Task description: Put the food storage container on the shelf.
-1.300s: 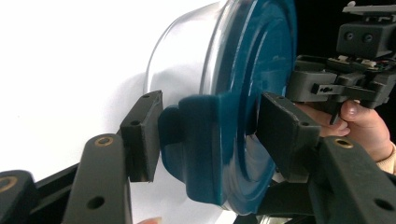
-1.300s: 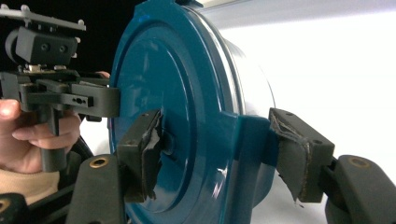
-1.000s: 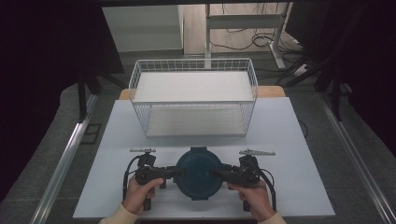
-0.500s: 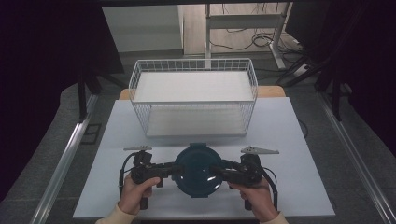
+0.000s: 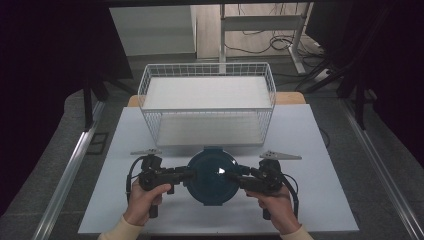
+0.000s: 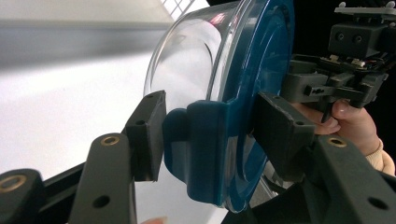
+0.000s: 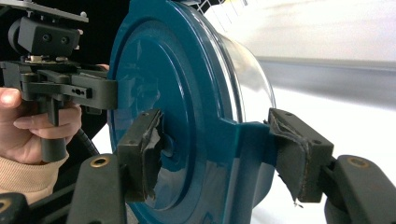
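A round clear container with a dark blue lid (image 5: 212,175) sits between my two grippers, near the table's front edge. My left gripper (image 5: 186,174) is shut on its left lid clip, and my right gripper (image 5: 239,177) is shut on the right one. In the left gripper view the jaws pinch the blue clip (image 6: 201,140), one pad under the rim and one on the lid top. In the right gripper view the blue lid (image 7: 159,70) faces the camera, with the pads clamped across its clip (image 7: 243,154). Whether the base touches the table is hidden.
A white wire basket (image 5: 207,111), nothing visible inside it, stands just beyond the container at the back of the white table (image 5: 320,200). Dark curtains flank the table, and cables lie on the floor behind it. A hand holds each gripper from the near edge.
Both grippers and the container between them have moved a little away from the person, toward the basket. The grip on both clips has not changed.
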Demonstrator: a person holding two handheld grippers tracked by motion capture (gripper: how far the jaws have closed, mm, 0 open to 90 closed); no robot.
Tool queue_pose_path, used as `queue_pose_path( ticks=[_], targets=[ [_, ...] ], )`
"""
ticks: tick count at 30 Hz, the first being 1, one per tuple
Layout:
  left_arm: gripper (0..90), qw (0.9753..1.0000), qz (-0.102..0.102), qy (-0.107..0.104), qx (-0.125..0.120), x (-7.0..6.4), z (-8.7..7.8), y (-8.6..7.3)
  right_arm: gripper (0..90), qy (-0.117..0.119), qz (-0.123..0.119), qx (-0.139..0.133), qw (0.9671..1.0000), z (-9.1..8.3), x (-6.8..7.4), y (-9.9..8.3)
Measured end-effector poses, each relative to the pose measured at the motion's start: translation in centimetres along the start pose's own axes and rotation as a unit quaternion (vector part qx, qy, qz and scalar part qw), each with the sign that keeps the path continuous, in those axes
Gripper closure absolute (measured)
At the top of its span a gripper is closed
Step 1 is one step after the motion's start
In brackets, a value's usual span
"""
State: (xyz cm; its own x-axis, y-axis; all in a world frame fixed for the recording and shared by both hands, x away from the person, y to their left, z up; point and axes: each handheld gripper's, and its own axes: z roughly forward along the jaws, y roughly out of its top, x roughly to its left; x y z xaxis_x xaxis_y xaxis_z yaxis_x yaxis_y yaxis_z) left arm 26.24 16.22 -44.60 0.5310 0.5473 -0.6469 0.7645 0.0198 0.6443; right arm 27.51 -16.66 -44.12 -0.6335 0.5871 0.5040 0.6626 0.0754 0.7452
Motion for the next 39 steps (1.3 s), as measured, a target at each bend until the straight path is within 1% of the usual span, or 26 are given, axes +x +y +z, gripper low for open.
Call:
queue_pose_path(
  ticks=[3, 4, 5, 8, 11, 13, 18, 19, 22, 23, 24, 25, 27, 30, 31, 32, 33, 36, 37, 39],
  targets=[
    [45.3, 1.0, 0.002, 0.0, -0.001, 0.0, -0.1, 0.4, 37.1, 0.0, -0.003, -0.002, 1.0, 0.0, 0.0, 0.6],
    [45.3, 1.0, 0.003, -0.001, -0.003, -0.1, -0.1, 0.7, 37.1, 0.0, -0.003, -0.002, 1.0, 0.0, 0.0, 0.6],
    [45.4, 1.0, 0.005, -0.001, -0.005, -0.2, -0.2, 1.2, 37.2, -0.001, -0.005, -0.004, 1.0, 0.0, 0.1, 1.1],
    [45.4, 0.9999, 0.008, -0.002, -0.007, -0.3, -0.2, 2.0, 37.2, -0.002, -0.008, -0.007, 0.9999, -0.1, 0.1, 1.8],
    [45.4, 0.9999, 0.015, -0.002, -0.007, -0.6, -0.4, 2.8, 37.1, -0.002, -0.013, -0.009, 0.9999, -0.3, 0.2, 2.6],
    [45.4, 0.9998, 0.017, 0.0, -0.011, -0.8, -0.4, 3.4, 37.2, -0.002, -0.015, -0.01, 0.9998, -0.4, 0.2, 3.2],
    [45.5, 0.9996, 0.022, -0.001, -0.017, -1.1, -0.6, 4.8, 37.2, -0.002, -0.017, -0.016, 0.9997, -0.6, 0.3, 4.5],
    [45.5, 0.9996, 0.022, -0.001, -0.017, -1.1, -0.6, 4.8, 37.2, -0.002, -0.017, -0.016, 0.9997, -0.6, 0.3, 4.5],
    [45.7, 0.9994, 0.025, 0.001, -0.022, -1.5, -0.8, 5.9, 37.2, 0.0, -0.018, -0.018, 0.9997, -0.8, 0.3, 5.6],
    [45.8, 0.9994, 0.025, 0.001, -0.022, -1.5, -0.8, 5.9, 37.2, 0.0, -0.016, -0.018, 0.9997, -0.8, 0.3, 5.8],
    [46.0, 0.9993, 0.028, 0.0, -0.024, -1.7, -1.0, 6.4, 37.2, 0.001, -0.016, -0.02, 0.9997, -0.8, 0.3, 6.1],
    [46.1, 0.9993, 0.028, 0.0, -0.024, -1.7, -1.0, 6.4, 37.2, 0.002, -0.015, -0.02, 0.9997, -0.9, 0.3, 6.3],
    [46.2, 0.9991, 0.032, -0.001, -0.027, -1.9, -1.1, 7.3, 37.2, 0.003, -0.016, -0.022, 0.9996, -1.0, 0.3, 6.8],
    [46.2, 0.9991, 0.032, -0.002, -0.027, -2.0, -1.1, 8.2, 37.2, 0.003, -0.015, -0.026, 0.9995, -1.1, 0.3, 7.6],
    [46.2, 0.9991, 0.032, -0.002, -0.027, -2.0, -1.1, 8.2, 37.2, 0.003, -0.015, -0.026, 0.9995, -1.1, 0.3, 7.6],
    [46.2, 0.9991, 0.032, -0.001, -0.029, -2.0, -1.1, 8.6, 37.2, 0.003, -0.015, -0.027, 0.9995, -1.1, 0.2, 8.1],
    [46.2, 0.999, 0.033, -0.001, -0.03, -2.1, -1.2, 8.9, 37.2, 0.003, -0.015, -0.027, 0.9995, -1.1, 0.2, 8.3],
    [46.2, 0.9987, 0.038, -0.001, -0.033, -2.3, -1.3, 9.4, 37.2, 0.003, -0.017, -0.028, 0.9995, -1.2, 0.3, 8.8],
    [46.1, 0.9985, 0.041, 0.001, -0.037, -2.5, -1.6, 10.0, 37.2, 0.002, -0.022, -0.031, 0.9993, -1.3, 0.5, 9.4],
    [45.9, 0.9982, 0.045, 0.004, -0.039, -2.8, -1.8, 10.5, 37.3, 0.003, -0.025, -0.032, 0.9992, -1.3, 0.6, 10.0]
  ],
)
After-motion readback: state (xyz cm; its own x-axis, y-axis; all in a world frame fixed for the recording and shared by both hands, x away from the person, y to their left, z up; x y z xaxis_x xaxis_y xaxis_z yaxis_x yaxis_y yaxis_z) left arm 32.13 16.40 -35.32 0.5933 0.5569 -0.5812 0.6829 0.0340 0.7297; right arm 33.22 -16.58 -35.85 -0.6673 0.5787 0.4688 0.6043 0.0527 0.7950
